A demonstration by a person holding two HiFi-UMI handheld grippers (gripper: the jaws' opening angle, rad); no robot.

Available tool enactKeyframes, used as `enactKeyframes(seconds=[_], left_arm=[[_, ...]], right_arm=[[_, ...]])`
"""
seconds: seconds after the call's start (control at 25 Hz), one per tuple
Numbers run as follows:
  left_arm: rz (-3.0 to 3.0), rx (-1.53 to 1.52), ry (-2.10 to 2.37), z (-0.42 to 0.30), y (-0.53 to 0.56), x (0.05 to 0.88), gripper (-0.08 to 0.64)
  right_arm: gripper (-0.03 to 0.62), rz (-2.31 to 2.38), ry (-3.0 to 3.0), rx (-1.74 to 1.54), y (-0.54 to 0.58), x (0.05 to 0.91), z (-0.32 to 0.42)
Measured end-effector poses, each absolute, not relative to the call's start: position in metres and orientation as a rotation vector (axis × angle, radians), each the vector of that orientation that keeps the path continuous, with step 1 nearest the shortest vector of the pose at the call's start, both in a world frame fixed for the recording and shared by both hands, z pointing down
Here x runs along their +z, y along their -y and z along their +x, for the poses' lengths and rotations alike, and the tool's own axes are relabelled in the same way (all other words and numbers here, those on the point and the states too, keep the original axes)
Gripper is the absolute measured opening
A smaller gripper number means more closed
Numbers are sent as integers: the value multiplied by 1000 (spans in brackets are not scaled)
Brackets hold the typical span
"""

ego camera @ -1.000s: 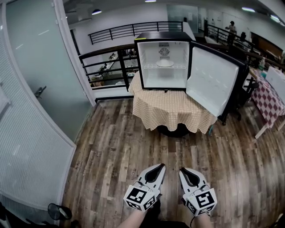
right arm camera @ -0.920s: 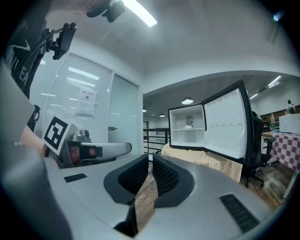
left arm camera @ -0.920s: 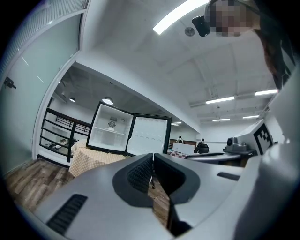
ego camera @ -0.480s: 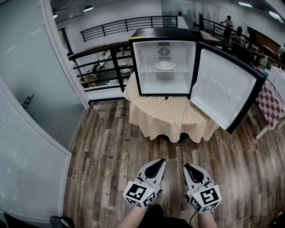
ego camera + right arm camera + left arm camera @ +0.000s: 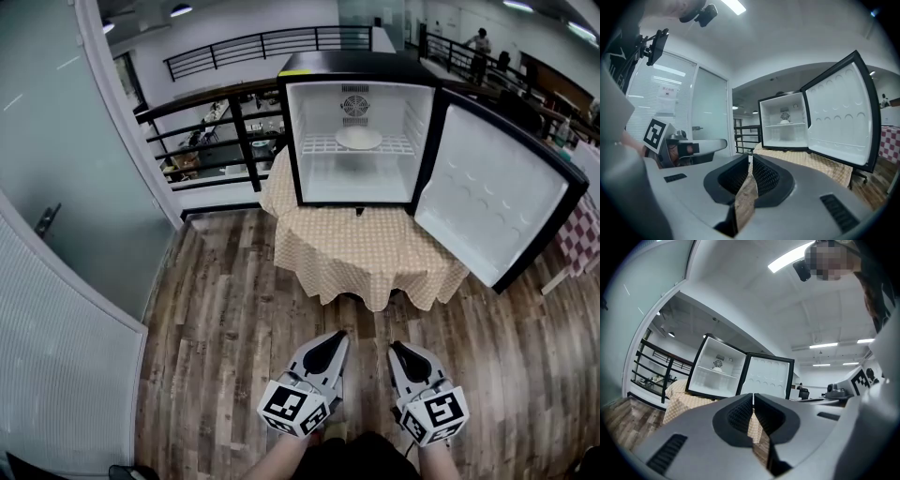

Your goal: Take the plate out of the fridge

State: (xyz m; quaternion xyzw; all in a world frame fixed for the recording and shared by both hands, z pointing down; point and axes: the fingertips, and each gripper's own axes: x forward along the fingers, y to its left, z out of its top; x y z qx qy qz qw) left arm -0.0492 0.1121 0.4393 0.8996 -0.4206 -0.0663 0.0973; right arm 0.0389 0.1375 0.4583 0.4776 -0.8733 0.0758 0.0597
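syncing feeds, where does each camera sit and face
Head view: on the person's head, facing steeply down and forward; left gripper and right gripper show.
Left gripper view: on the left gripper, along its shut fingers.
Right gripper view: on the right gripper, along its shut fingers.
All share the open fridge with the plate.

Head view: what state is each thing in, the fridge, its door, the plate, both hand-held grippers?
fridge: upright on the cloth-covered table
fridge door: swung wide open
plate: lying on the wire shelf inside the fridge, untouched
left hand-held gripper: shut, empty
right hand-held gripper: shut, empty
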Motion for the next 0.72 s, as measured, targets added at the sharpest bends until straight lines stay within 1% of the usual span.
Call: enactKeyframes(seconds=[0.4,0.72], left_arm=[[2630,-192,1230,-47,-77,452,17],[2631,-202,1241,-43,-17,447,17]], right_arm=[[48,1496,2608,304,-101,471,53],[48,1460,2633,283,-36,463,49]])
